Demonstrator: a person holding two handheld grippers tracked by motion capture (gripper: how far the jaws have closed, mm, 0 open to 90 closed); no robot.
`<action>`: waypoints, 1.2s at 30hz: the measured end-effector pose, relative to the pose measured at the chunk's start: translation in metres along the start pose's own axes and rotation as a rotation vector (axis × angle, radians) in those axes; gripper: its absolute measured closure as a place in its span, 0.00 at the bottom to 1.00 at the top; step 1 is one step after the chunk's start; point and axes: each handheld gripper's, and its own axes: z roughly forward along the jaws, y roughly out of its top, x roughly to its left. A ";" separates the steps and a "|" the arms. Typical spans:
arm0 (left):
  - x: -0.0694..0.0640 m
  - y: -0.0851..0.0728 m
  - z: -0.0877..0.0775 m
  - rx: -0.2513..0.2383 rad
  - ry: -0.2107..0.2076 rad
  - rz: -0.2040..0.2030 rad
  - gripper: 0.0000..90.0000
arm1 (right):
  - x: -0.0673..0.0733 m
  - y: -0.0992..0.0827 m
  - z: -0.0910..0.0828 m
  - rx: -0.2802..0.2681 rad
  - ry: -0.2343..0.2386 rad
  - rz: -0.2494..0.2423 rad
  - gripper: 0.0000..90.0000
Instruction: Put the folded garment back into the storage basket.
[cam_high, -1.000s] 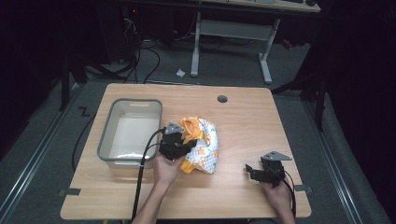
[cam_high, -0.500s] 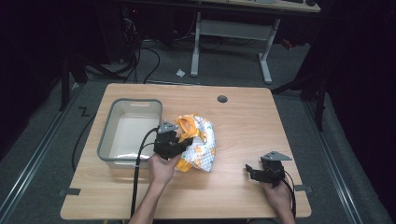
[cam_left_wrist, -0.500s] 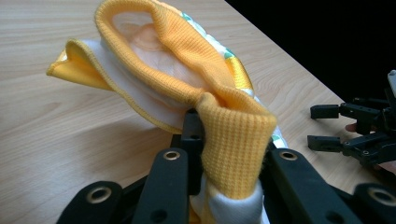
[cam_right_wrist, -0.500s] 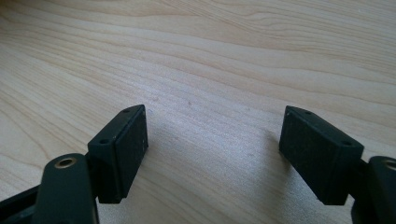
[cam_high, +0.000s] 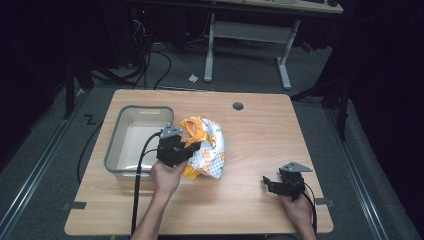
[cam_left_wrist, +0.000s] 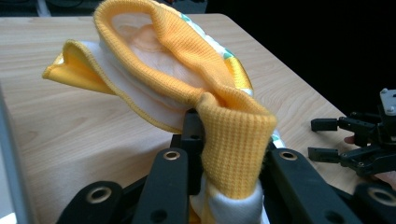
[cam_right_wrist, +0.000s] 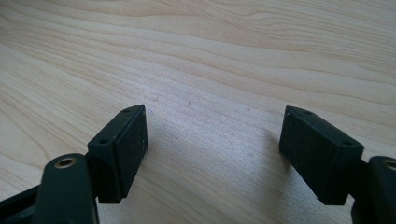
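A: Setting noted: a dark room, cables on the grey floor, and a pale wooden counter (cam_high: 260, 150) with a grommet hole near its far edge. A grey plastic bin (cam_high: 116, 150) stands on the counter's left part.

B: Position of the garment? An orange-and-white knit garment (cam_high: 206, 147) is recorded just right of the bin, bunched, most of it resting on the wood, one end raised.

A: Confirmed. The left gripper (cam_high: 192, 148) is clamped on that raised end. In the left gripper view the ribbed orange cuff (cam_left_wrist: 233, 140) is seen pinched tight between the black fingers (cam_left_wrist: 166, 186), folded over them, with the rest of the cloth looping up beyond.

B: And the right gripper (cam_high: 270, 184)?

A: It is held low over bare wood near the counter's right front, well apart from the garment. Its fingers (cam_right_wrist: 123, 149) are spread wide and nothing is held between them.

B: Step in hand, as judged: the garment has been grasped and is being lifted, presumably for transfer into the bin.

A: Agreed as a judgement. For the next move, enough height is called for that the trailing cloth clears the bin's near wall; then the load is to be carried left and released over the bin's white floor. A dragged tail catching on the rim is the risk to be watched.
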 end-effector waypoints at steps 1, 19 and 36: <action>0.001 0.002 -0.001 -0.004 0.001 -0.002 0.84 | 0.000 0.000 0.000 0.000 0.000 0.000 0.27; 0.025 0.013 -0.031 -0.051 0.026 -0.007 0.84 | 0.000 0.000 0.000 0.000 0.000 0.002 0.27; 0.047 0.018 -0.056 -0.085 0.050 -0.035 0.84 | 0.000 0.000 0.000 0.000 0.000 0.000 0.27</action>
